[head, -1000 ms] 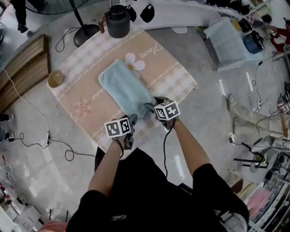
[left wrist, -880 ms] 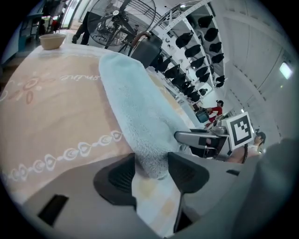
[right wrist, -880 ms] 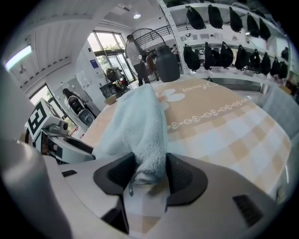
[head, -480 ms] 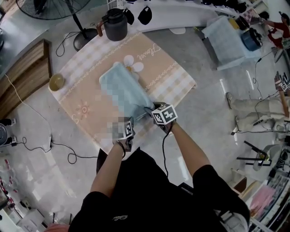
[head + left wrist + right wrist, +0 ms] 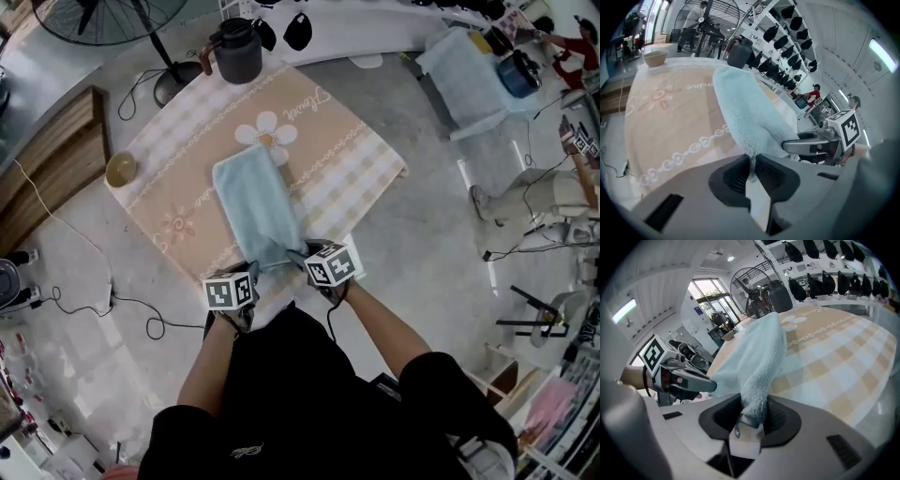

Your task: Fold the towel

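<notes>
In the head view, a light blue towel [image 5: 255,208] is seen lying as a long folded strip on a beige checked tablecloth [image 5: 169,220], its far end just beside a white flower motif [image 5: 265,131] and its near end drawn to the table's near edge. That near end is held at its two corners by the left gripper [image 5: 247,274] and the right gripper [image 5: 300,254], which are set close side by side in front of the person's dark shirt. A dark jug [image 5: 240,47] is placed at the far edge of the cloth, a small bowl [image 5: 120,169] at its left corner, and a standing fan [image 5: 103,19] is seen on the floor beyond. In the left gripper view, the left gripper's [image 5: 751,161] jaws have just been closing and are pressed together on a thin edge of the towel [image 5: 750,112], which rises from between the pads and stretches away over the cloth towards the jug [image 5: 739,52]; the bowl [image 5: 655,57] is visible far left, and the right gripper's jaw is seen just to the right, against the towel's other corner. In the right gripper view, the right gripper's [image 5: 752,416] jaws have just been closing and are clamped on a thicker bunched fold of the towel [image 5: 754,357], a small label showing below the pads; the cloth lies to the right, the fan [image 5: 752,287] and the jug [image 5: 780,296] are seen behind, and the left gripper [image 5: 710,385] is seen at left, at the towel's edge.
</notes>
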Motion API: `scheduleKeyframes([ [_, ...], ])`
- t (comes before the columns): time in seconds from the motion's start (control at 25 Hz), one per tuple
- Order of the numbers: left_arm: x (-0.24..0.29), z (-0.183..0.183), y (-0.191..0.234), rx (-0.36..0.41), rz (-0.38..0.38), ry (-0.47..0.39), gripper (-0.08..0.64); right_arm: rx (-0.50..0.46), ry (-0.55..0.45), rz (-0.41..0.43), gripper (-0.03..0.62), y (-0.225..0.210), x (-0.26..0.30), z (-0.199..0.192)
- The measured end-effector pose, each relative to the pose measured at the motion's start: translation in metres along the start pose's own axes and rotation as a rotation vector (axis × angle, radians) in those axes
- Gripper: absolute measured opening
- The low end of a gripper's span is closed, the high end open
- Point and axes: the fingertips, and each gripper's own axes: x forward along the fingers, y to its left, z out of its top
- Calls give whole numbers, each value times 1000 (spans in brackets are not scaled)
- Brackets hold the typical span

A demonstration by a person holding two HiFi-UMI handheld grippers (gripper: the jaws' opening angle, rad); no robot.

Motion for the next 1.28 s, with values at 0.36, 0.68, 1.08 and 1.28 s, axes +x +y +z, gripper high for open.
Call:
scheduleKeyframes([
  [0.36, -29, -3, 17, 33, -8, -3, 44, 61, -30, 0, 121, 34, 7, -6],
  [0.68, -43, 17, 13, 38, -72, 43, 44, 159, 29, -4, 123, 39, -4, 20],
  [1.08, -66, 109, 18, 62, -146, -61, 44, 125, -22, -73, 123, 47, -20, 118],
  [1.28, -63, 145, 34, 17, -182, -80, 44, 172, -37, -55, 130, 38, -10, 157],
])
